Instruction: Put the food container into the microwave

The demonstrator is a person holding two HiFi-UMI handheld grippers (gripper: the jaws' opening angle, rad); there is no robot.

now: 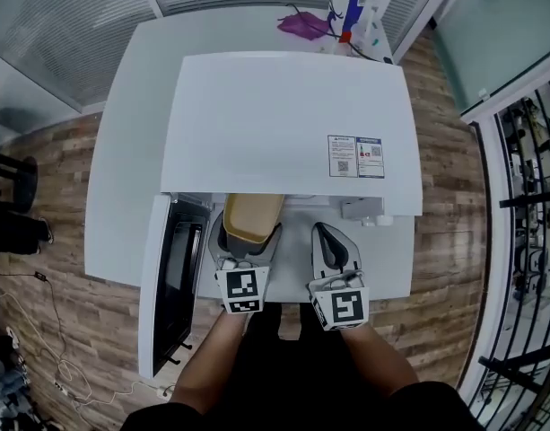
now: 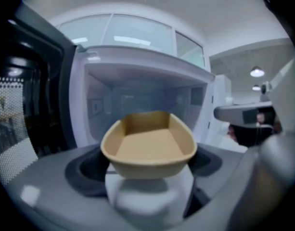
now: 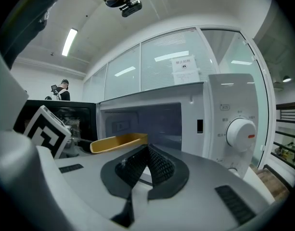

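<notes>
A tan, empty food container [image 1: 252, 216] is clamped at its near end by my left gripper [image 1: 248, 239]. It hangs level right in front of the open microwave [image 1: 283, 124]. In the left gripper view the container [image 2: 148, 143] fills the middle, with the lit cavity [image 2: 137, 100] straight behind it. The microwave door [image 1: 171, 277] is swung out to the left. My right gripper [image 1: 328, 234] is beside the left one, a little to its right, in front of the control panel. Its jaws [image 3: 146, 154] are shut with nothing between them. The container [image 3: 118, 142] shows to their left.
The microwave stands on a white table [image 1: 122, 151]. The dial [image 3: 240, 134] is on its right side. At the table's far end lie a purple cloth [image 1: 303, 25] and a white and blue bag [image 1: 360, 12]. Cables [image 1: 41, 330] trail on the wooden floor at left. A person [image 3: 62, 89] stands far behind.
</notes>
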